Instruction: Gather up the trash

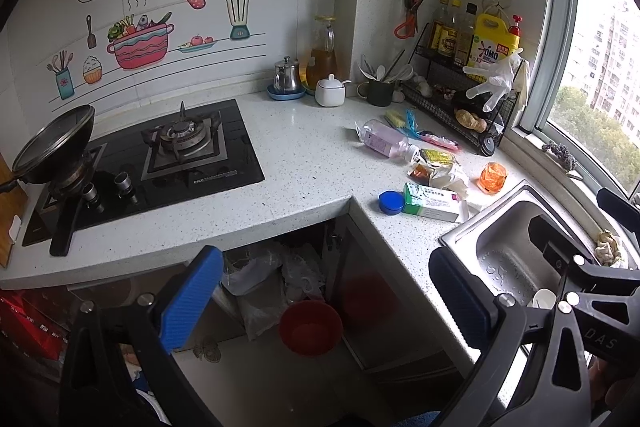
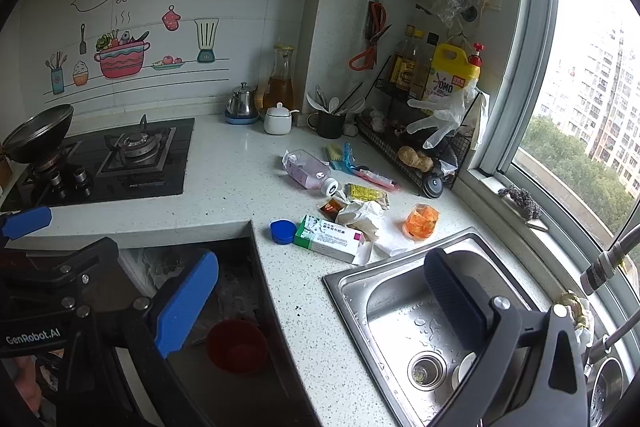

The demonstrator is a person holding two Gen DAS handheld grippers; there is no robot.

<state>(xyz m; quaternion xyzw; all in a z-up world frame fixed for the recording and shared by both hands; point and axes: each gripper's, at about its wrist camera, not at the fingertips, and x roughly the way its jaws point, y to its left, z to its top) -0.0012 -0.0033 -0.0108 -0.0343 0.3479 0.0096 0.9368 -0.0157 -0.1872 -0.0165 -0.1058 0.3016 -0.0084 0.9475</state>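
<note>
Trash lies on the speckled counter (image 1: 304,155) between stove and sink: a clear pink bottle (image 1: 384,139) on its side, a blue cap (image 1: 391,202), a green-white box (image 1: 430,206), crumpled paper (image 1: 448,175), sauce packets (image 1: 437,157) and an orange cup (image 1: 493,177). The same bottle (image 2: 307,169), cap (image 2: 283,231), box (image 2: 330,238) and cup (image 2: 422,221) show in the right wrist view. My left gripper (image 1: 324,299) is open and empty, below the counter edge. My right gripper (image 2: 320,303) is open and empty, near the sink.
A gas stove (image 1: 160,163) with a pan (image 1: 52,147) stands at the left. A steel sink (image 2: 420,315) is at the right, a wire rack (image 1: 460,107) with bottles behind it. A red bin (image 1: 310,327) and plastic bags (image 1: 276,275) sit under the counter.
</note>
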